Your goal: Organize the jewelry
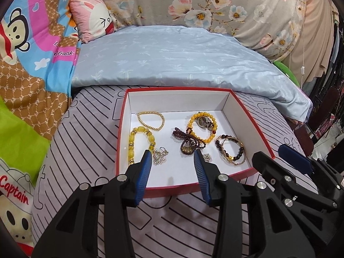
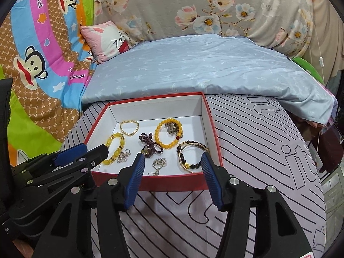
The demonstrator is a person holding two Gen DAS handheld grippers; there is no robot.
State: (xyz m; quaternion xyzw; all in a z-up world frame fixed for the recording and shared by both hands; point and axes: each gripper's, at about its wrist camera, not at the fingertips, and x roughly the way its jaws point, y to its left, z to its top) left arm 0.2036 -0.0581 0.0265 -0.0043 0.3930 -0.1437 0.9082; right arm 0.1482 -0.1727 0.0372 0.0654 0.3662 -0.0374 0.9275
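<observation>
A red box with a white inside (image 1: 247, 124) (image 2: 209, 129) sits on the striped bed cover. It holds a gold bead bracelet (image 1: 150, 120) (image 2: 129, 128), a yellow chunky bracelet (image 1: 137, 142) (image 2: 115, 148), dark red beads (image 1: 187, 139) (image 2: 150, 143), an orange bead bracelet with a watch (image 1: 202, 126) (image 2: 169, 135), gold bangles with dark beads (image 1: 233, 151) (image 2: 192, 155) and silver pieces (image 1: 160, 155) (image 2: 159, 164). My left gripper (image 1: 172, 157) is open and empty over the box's near edge. My right gripper (image 2: 172, 159) is open and empty over the near right part.
A light blue quilt (image 1: 172, 58) lies behind the box. A floral pillow (image 1: 215, 4), a pink bunny cushion (image 1: 92, 19) and a cartoon monkey blanket (image 1: 28, 64) surround it. The bed's edge drops off at the right (image 2: 318, 172).
</observation>
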